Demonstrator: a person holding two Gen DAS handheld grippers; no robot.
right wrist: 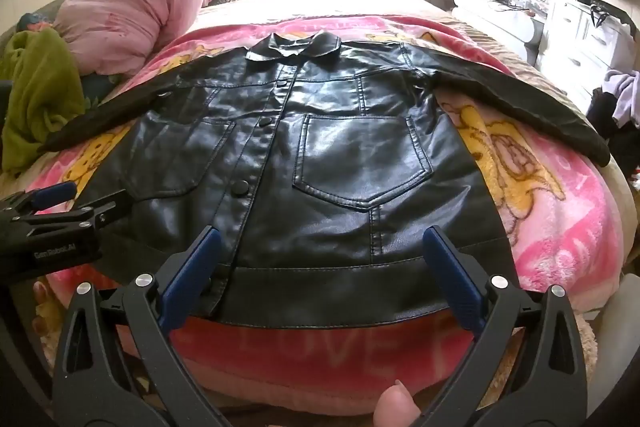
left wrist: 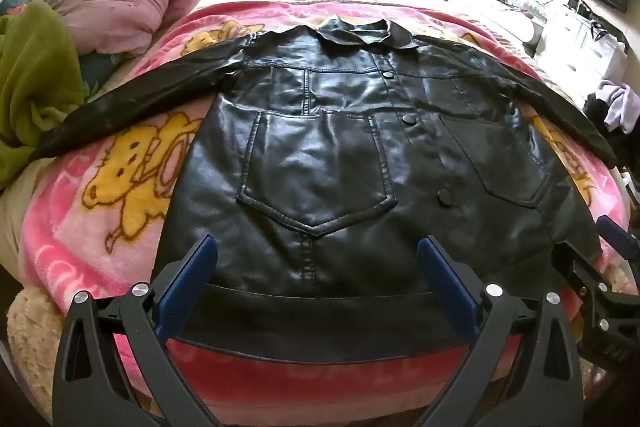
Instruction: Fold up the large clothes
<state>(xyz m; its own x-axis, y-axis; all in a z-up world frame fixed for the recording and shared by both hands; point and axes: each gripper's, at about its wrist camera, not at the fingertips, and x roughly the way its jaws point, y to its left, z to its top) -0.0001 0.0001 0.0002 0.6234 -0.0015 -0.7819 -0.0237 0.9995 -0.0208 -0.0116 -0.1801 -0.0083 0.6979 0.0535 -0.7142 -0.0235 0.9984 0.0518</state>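
Both grippers hung over the near bed edge w/ jaws wide apart, nothing between: left gripper (left wrist: pixel 316 267) above the hem's left half, right gripper (right wrist: pixel 320 259) above the right half. Black jacket (left wrist: pixel 340 155) lay flat, front up, just ahead & below, long axis running away from hem to collar (left wrist: pixel 356 31), sleeves out sideways. Each hand looked equally near its own hem corner. Faux leather: glossy, stiffish, creased; snap buttons, stitched patch pockets. Fleece blanket (left wrist: pixel 120 195) underneath looked soft, grippy
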